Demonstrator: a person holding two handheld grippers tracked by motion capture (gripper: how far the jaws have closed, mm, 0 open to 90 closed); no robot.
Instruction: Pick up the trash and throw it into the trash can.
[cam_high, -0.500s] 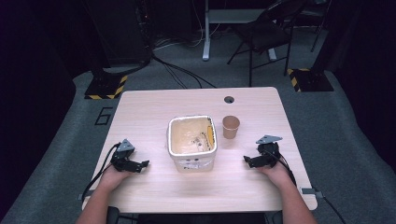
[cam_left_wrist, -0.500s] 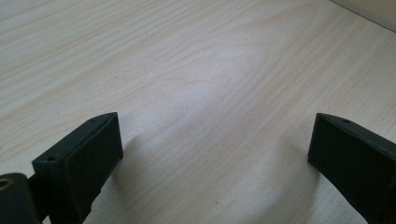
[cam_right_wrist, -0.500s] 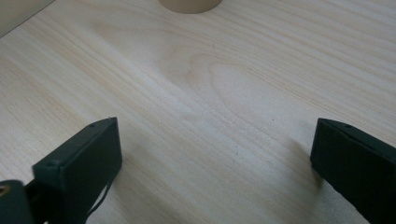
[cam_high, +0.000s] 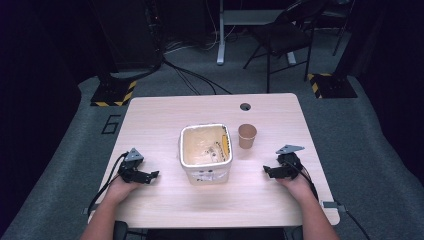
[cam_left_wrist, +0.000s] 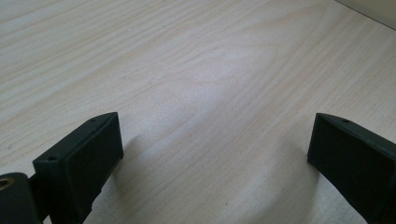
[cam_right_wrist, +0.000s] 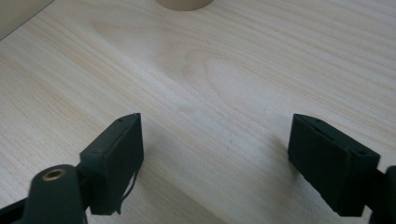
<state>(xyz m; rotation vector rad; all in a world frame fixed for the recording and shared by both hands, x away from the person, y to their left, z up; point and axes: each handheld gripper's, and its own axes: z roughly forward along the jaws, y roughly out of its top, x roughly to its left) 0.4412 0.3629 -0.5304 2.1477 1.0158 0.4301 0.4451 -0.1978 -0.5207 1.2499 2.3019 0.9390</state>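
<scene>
A light wooden table (cam_high: 165, 120) holds a square white tub (cam_high: 205, 152) near its middle, open at the top, with a stained cream inside; what lies in it is too blurred to make out. Just to the right of the tub, apart from it, stands a small brown paper cup (cam_high: 247, 135). A round cable hole (cam_high: 245, 106) sits near the far edge of the table.

The left gripper (cam_high: 150, 175) rests on the table left of the tub, held from below by the left hand (cam_high: 120, 189). In the left gripper view its jaws stand wide apart over bare wood with nothing between them, and a pale sliver of the tub (cam_left_wrist: 373, 8) is cut off at the top right corner.

The right gripper (cam_high: 267, 171) rests right of the tub, below the cup, in the right hand (cam_high: 295, 185). Its jaws are also spread wide and empty. In the right gripper view only the base of the cup (cam_right_wrist: 184, 3) shows, cut off by the top edge.

Behind the table, a dark folding chair (cam_high: 285, 35) stands on grey carpet.
</scene>
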